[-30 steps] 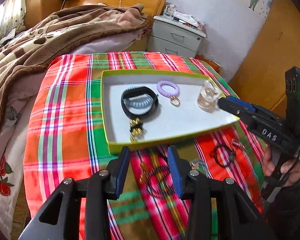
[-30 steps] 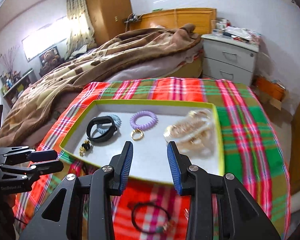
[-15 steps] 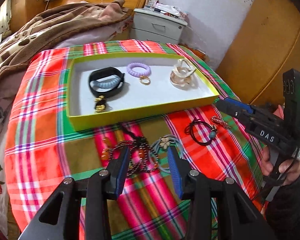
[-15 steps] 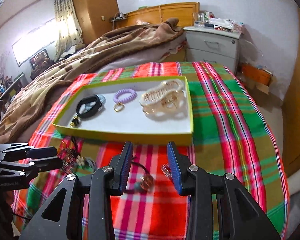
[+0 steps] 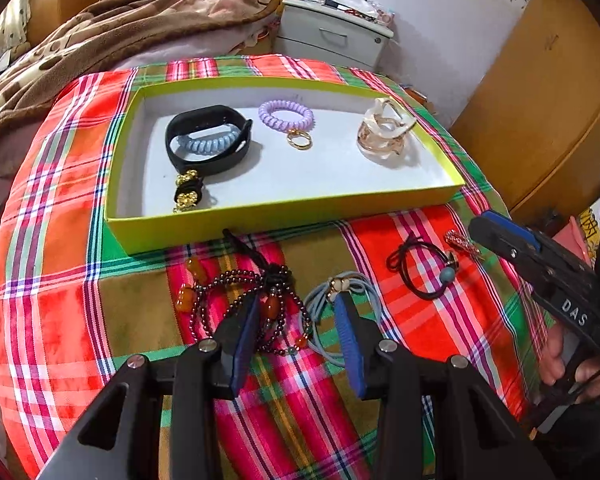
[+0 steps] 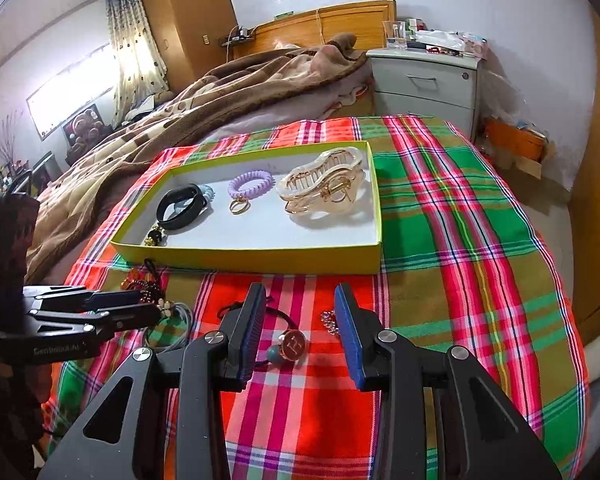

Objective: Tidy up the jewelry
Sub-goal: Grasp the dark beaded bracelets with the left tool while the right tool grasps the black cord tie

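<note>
Jewelry lies loose on the plaid cloth (image 5: pixel 60 280) before the yellow tray (image 5: pixel 284 220): left gripper (image 5: pixel 296 312) gapes empty over the beaded bracelet (image 5: pixel 236 292) and blue hair ties (image 5: pixel 324 292); right gripper (image 6: pixel 300 320), jaws apart, hovers over the black hair tie (image 6: pixel 288 344).

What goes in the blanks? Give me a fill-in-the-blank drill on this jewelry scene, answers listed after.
1. The purple coil hair tie lies inside the ____.
2. The dark bead bracelet lies on the plaid ____, outside the box.
3. The clear claw clip lies at the box's ____ end, seen from the right wrist.
4. Both the left gripper and right gripper have jaws that stand ____.

Missing words: box; cloth; right; open
</note>
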Demonstrator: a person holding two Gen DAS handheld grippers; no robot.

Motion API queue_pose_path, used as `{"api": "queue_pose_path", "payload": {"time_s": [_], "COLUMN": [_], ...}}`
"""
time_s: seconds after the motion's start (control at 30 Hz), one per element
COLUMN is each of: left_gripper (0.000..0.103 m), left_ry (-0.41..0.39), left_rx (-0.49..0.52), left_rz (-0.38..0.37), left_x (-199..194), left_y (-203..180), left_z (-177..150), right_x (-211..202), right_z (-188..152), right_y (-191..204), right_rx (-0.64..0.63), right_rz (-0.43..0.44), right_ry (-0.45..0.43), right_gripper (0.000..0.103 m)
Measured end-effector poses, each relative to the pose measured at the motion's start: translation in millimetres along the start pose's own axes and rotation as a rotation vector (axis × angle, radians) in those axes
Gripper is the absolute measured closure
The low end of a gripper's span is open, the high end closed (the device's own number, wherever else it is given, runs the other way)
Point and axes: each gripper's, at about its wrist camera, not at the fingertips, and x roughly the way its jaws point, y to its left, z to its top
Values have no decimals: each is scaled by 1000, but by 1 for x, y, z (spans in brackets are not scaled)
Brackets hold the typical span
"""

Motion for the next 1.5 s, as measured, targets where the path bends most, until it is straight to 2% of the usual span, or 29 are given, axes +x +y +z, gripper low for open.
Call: {"api": "queue_pose_path", "payload": {"time_s": [0.43, 0.53, 0.6, 0.7, 1.1, 1.23, 1.33, 1.4, 1.5], "left_gripper": [64, 74, 84, 91, 92, 92, 92, 92, 92], "left_ry": [-1, -6, -11, -16, -43, -52, -53, -49, -38], "left_rx": [-95, -100, -95, -104, -107, -117, -114, -114, -119], "left_rz": [-19, 18, 40, 44, 36, 23, 21, 17, 15], "left_x": [2, 4, 4, 4, -7, -13, -15, -15, -12], "left_y": [18, 17, 17, 22, 25, 27, 26, 26, 27], "left_z": [11, 13, 13, 13, 2, -2, -5, -6, -8], "right_x": [3, 4, 4, 6, 11, 14, 12, 13, 19], "right_z": [1, -1, -2, -3, -17, -20, -16, -15, -18], "right_y": [-5, -4, -4, -3, 28, 30, 24, 16, 15], "right_rx": [0, -12, -14, -18, -155, -203, -167, -109, -96], "right_rz": [-8, -8, -10, -3, 82, 63, 2, 9, 0], "right_ry": [8, 15, 20, 28, 101, 116, 91, 103, 127], "right_gripper": [66, 66, 66, 66, 66, 66, 66, 66, 66]}}
